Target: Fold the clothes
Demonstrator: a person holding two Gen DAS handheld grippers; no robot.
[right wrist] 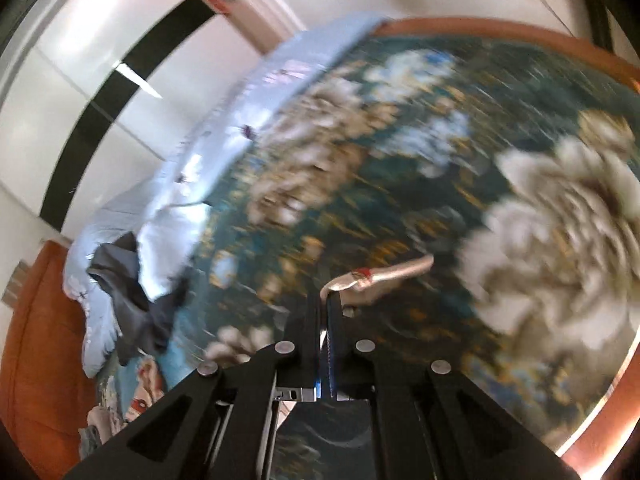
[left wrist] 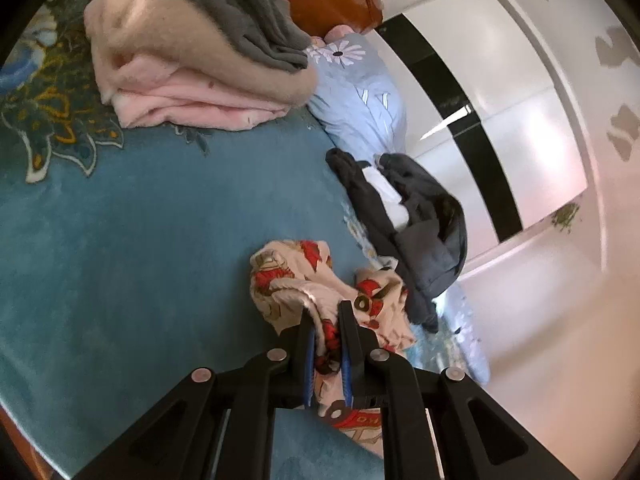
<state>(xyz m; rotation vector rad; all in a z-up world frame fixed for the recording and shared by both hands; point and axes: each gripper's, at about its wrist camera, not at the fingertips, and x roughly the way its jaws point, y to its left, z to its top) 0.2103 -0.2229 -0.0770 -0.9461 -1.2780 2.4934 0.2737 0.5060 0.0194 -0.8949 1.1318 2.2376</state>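
A cream garment with a red print [left wrist: 288, 276] lies bunched on the teal bedspread [left wrist: 140, 240]. My left gripper [left wrist: 325, 309] is shut on a fold of it, and cloth fills the narrow gap between the blue pads. The right wrist view is blurred by motion. There my right gripper [right wrist: 327, 298] is shut on a thin edge of the same cream garment [right wrist: 384, 276], which trails to the right off the fingertips, above the flowered part of the bedspread [right wrist: 400, 160]. More of the garment shows at the lower left [right wrist: 140, 404] of that view.
A folded pink blanket [left wrist: 192, 92] with a grey cloth [left wrist: 248, 12] on top sits at the far side. A dark grey garment [left wrist: 420, 220] lies at the bed's right edge on a light blue quilt [left wrist: 360, 100]. An orange-brown headboard [right wrist: 32, 340], white wardrobe doors [left wrist: 520, 120].
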